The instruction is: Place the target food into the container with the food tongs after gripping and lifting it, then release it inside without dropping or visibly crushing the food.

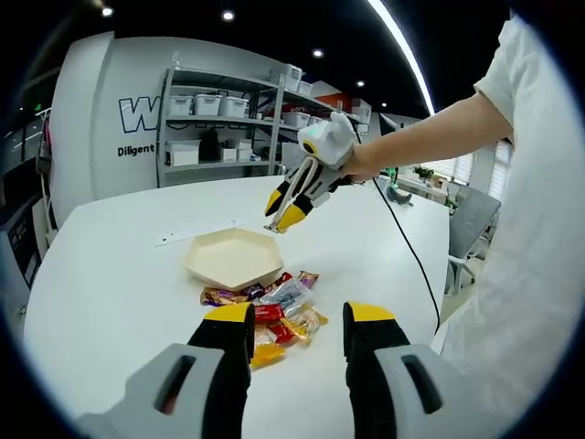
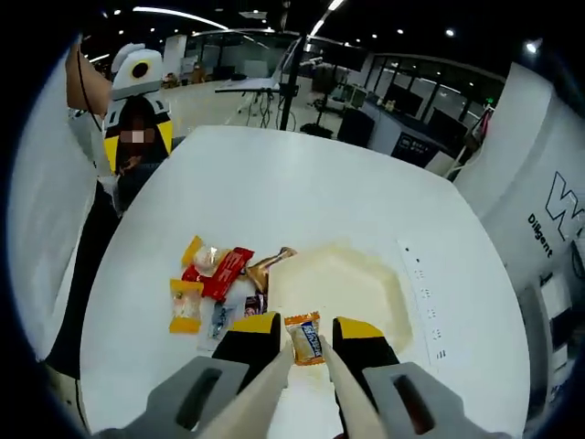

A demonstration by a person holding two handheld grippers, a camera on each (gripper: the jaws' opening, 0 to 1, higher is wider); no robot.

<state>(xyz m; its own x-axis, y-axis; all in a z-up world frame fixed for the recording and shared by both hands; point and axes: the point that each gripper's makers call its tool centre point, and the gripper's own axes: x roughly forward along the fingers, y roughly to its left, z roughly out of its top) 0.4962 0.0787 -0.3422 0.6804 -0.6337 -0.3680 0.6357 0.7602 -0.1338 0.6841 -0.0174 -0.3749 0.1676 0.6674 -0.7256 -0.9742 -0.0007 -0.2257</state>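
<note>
A cream hexagonal tray (image 1: 230, 261) (image 2: 370, 285) lies on the white table. A pile of wrapped snacks (image 1: 274, 315) (image 2: 215, 279) sits beside it. My right gripper (image 2: 306, 326) (image 1: 285, 208) is shut on beige food tongs (image 2: 262, 391), whose tips pinch a small orange and blue snack packet (image 2: 304, 340) at the tray's near edge, apparently just above it. In the left gripper view the right gripper hangs above the tray's far side, held by a hand. My left gripper (image 1: 300, 327) (image 2: 137, 144) is open with nothing in it, near the table edge behind the snack pile.
A thin white strip (image 1: 187, 236) (image 2: 420, 293) lies on the table past the tray. A black cable (image 1: 411, 261) trails from the right gripper. Metal shelves with bins (image 1: 219, 119) stand by the wall. A person in a white shirt (image 1: 539, 229) stands at the table edge.
</note>
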